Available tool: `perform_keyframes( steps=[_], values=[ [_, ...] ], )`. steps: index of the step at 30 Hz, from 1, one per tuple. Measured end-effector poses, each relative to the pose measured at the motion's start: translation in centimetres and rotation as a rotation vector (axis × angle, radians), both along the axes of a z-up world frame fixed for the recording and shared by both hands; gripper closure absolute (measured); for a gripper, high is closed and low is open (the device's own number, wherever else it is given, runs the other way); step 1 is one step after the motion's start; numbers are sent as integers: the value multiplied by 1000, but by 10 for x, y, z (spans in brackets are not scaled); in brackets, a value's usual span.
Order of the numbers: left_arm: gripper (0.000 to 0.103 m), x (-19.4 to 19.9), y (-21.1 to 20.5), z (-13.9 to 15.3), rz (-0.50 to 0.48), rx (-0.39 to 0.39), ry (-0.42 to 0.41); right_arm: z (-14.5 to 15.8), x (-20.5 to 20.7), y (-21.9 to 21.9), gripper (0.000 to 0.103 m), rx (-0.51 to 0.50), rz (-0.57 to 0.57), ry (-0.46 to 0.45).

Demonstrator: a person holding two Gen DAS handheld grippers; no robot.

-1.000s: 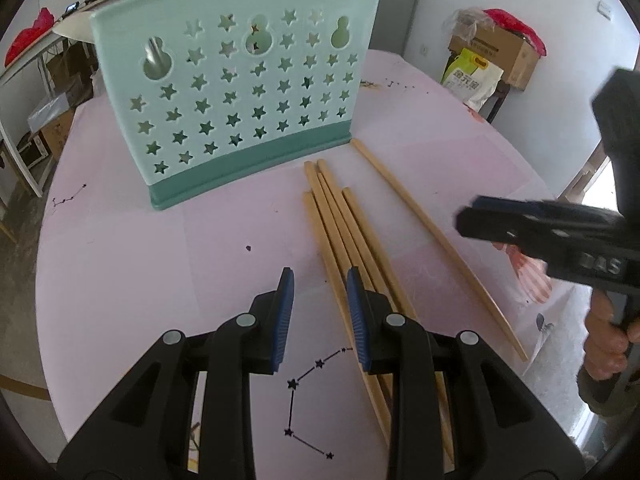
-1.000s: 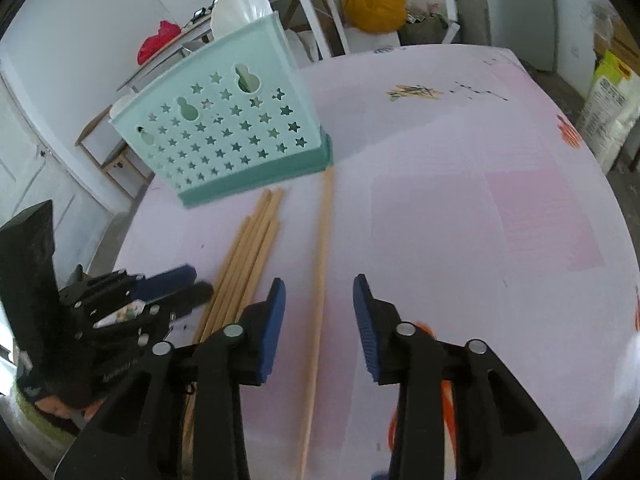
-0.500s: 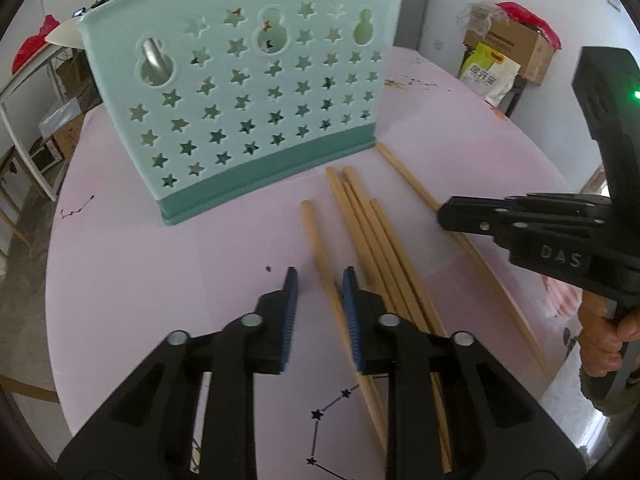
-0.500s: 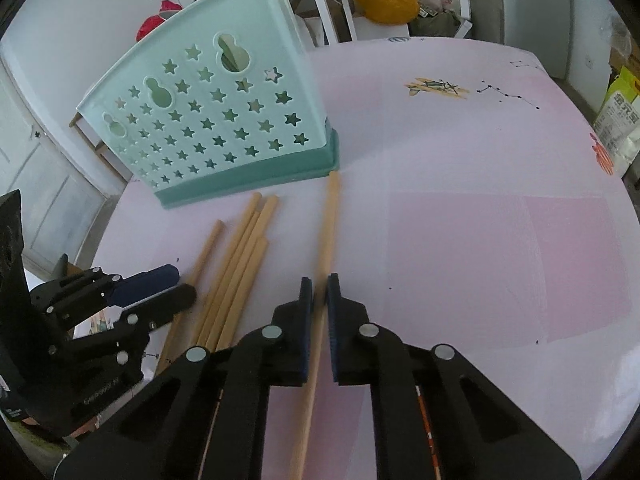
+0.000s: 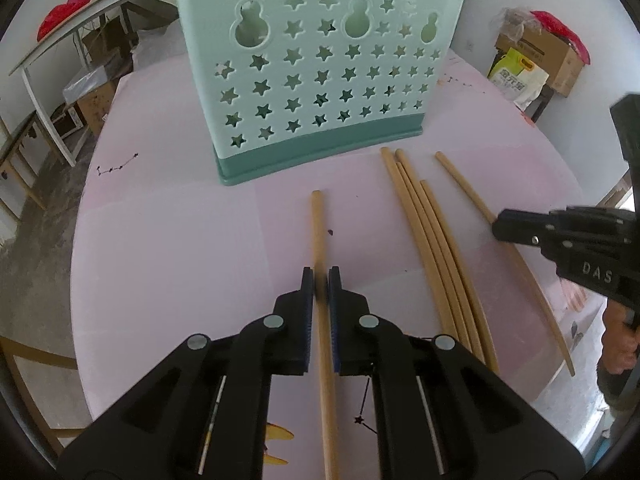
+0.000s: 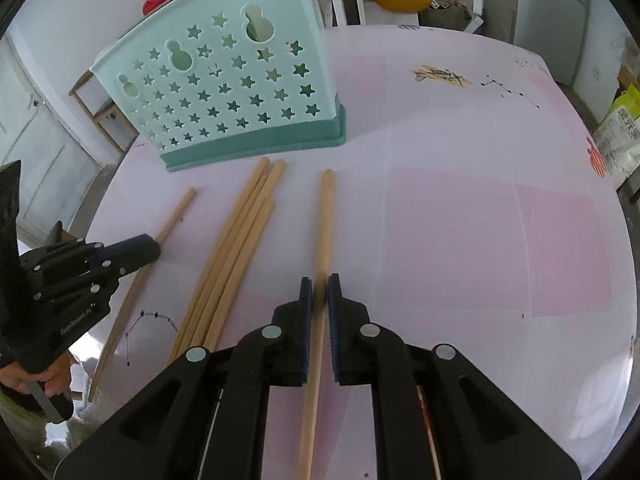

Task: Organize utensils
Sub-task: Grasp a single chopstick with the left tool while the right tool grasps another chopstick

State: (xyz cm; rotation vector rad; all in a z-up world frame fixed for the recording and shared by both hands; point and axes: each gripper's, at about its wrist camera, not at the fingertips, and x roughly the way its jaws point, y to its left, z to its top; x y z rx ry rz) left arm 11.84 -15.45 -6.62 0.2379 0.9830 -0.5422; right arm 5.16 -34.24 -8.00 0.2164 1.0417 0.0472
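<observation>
Left wrist view: the left gripper [image 5: 321,276] has its jaws closing narrow on one chopstick [image 5: 319,224], which lies on the pink tabletop [image 5: 168,240] with its long axis running away from the camera toward the basket [image 5: 316,68]. The mint star-holed basket stands upright ahead, with nothing between it and the chopstick's tip. To the right lies a bundle of four chopsticks [image 5: 432,240], touching side by side and pointing the same way. Further right a sixth chopstick [image 5: 460,178] is crossed by the right gripper [image 5: 498,226], a hand behind it.

Right wrist view: the right gripper [image 6: 320,284] has narrow jaws holding that single chopstick [image 6: 326,216], which points toward the basket [image 6: 224,88]. The four-stick bundle [image 6: 236,240] lies to its left, then the left gripper [image 6: 154,248] on its own chopstick [image 6: 180,212]. Six chopsticks in all.
</observation>
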Motion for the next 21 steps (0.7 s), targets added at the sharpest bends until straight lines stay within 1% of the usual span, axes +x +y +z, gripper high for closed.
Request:
perform_keyframes(
  steps=[9,16,21],
  values=[
    [96,8,-15,1,0,55,-48,0,31,7,94,-51,32,-15],
    [98,16,-18,2,14,60,-63,1,43,7,94,-67,39,-19],
    [98,20,-15,2,28,49,-64,0,45,4,96,-52,34,-24]
  ],
)
